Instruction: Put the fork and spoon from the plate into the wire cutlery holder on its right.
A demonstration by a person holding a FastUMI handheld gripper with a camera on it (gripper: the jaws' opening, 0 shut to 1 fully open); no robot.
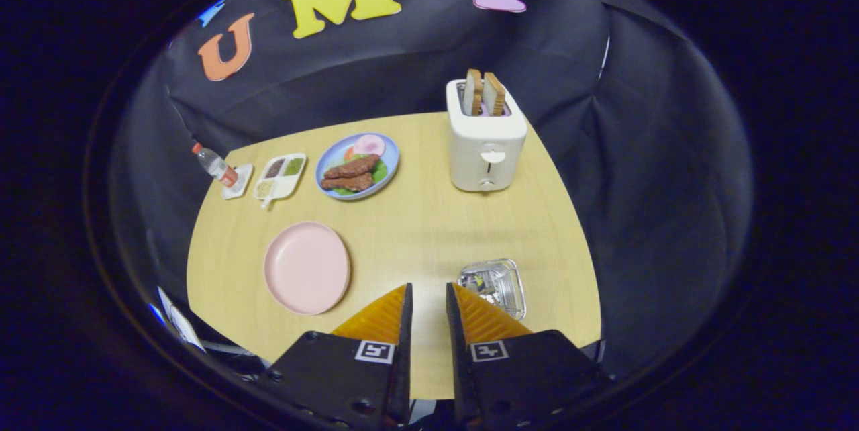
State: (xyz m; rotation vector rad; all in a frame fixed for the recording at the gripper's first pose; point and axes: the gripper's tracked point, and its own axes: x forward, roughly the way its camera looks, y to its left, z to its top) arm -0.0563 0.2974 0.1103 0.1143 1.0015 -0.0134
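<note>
A: From the gripper view, what is the tool (427,297) doing?

B: It is hovering above the near part of the desk (429,229), its two orange fingers (382,313) standing a narrow gap apart and gripping nothing; bare wood is showing between them.

A: And where are the task's things lying?

B: The pink plate (307,267) is sitting just ahead of the left finger, and it is looking bare to me. The wire cutlery holder (495,285) is standing just beside the right fingertip, with something pale and shiny lying inside it. I am guessing that is the fork and spoon, though it is too small to tell which is which.

A: So what is the step asking for?

B: I am judging the task nearly done, or done. If a check is needed, I am advising a slow look down over the holder, keeping the right finger off its wire rim, since a light basket is likely to slide at a nudge.

A: How is the room for moving looking?

B: The middle of the desk is lying open between the plate and the toaster (486,142). The holder is sitting near the desk's right edge, so any push outward is risking a fall. The blue plate of food (358,166), the divided tray (280,176) and the small bottle (215,164) are standing well apart, at the far side
</note>
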